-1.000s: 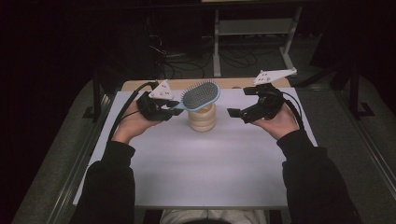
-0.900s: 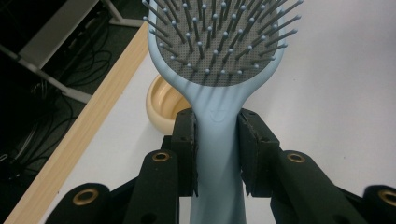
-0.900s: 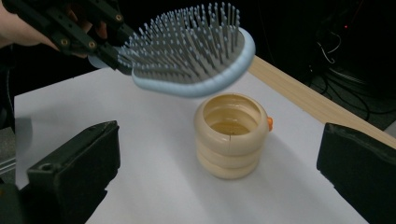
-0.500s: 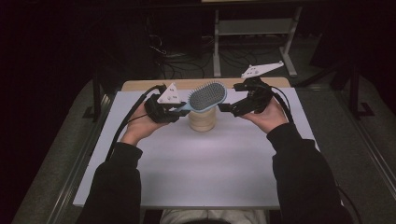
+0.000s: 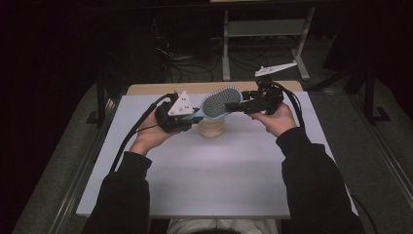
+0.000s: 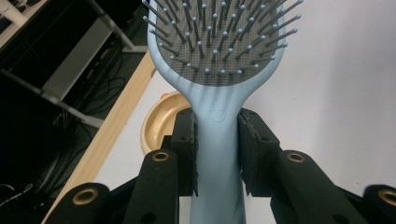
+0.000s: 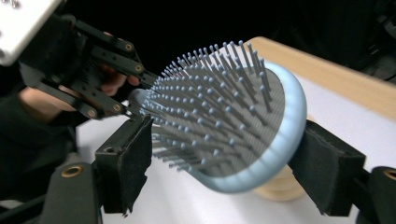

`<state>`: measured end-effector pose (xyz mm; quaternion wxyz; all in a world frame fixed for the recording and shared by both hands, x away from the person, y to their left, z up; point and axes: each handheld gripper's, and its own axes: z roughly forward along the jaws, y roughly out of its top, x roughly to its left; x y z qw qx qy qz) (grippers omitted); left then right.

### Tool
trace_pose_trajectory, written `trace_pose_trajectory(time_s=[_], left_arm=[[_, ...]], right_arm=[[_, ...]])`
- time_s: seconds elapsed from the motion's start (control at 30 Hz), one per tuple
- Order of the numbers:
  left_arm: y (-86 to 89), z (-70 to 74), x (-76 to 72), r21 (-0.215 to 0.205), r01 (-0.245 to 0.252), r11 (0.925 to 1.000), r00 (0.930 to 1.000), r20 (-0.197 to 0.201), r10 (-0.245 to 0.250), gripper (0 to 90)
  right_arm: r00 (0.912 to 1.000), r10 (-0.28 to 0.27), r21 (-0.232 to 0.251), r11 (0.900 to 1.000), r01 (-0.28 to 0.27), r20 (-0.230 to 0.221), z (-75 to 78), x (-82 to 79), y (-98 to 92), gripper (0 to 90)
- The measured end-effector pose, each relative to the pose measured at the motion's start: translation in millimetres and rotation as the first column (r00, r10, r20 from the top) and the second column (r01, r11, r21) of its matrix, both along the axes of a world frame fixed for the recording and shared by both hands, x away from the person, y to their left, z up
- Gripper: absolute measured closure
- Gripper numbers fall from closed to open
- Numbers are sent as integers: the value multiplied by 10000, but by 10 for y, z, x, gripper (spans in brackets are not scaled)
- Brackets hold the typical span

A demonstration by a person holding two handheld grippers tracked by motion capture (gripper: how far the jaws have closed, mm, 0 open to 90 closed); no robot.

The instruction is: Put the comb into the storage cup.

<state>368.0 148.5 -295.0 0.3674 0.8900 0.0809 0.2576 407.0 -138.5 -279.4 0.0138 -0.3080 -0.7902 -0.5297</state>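
Note:
A light blue hairbrush (image 5: 221,102) hangs level above the table, bristles facing the person. My left gripper (image 5: 197,114) is shut on its handle; in the left gripper view both pads (image 6: 187,149) clamp the handle of the hairbrush (image 6: 219,70). My right gripper (image 5: 239,105) reaches in from the right, and its jaws have just been closing around the brush head. In the right gripper view one pad (image 7: 128,163) sits against the bristle tips of the hairbrush (image 7: 233,126). The other pad presses the back of the head.
A round beige wooden holder (image 5: 211,127) stands on the white table (image 5: 219,185) just under the brush, also seen as the holder (image 6: 156,123) in the left gripper view. A wooden edge strip (image 5: 195,87) runs along the far side. Dark floor, cables and a metal shelf (image 5: 263,29) lie beyond.
The right gripper has moved left to the brush head and its jaws have narrowed around it. The left gripper still holds the handle, shifted slightly right.

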Motion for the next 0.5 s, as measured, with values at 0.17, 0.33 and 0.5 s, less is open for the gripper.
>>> trace_pose_trajectory(time_s=[0.17,0.33,0.5], left_arm=[[-21,-22,-23,28,34,10000,9999,147,-34,699],[-37,-50,-18,183,14,9998,9998,214,-18,697],[-5,-72,-17,250,64,9997,9999,136,-67,697]], right_arm=[[9956,176,413,9991,-138,-918,-42,64,14,309],[9755,150,271,9996,-92,-2194,-49,144,37,364],[9777,600,67,9982,-599,-2013,65,117,53,501]])
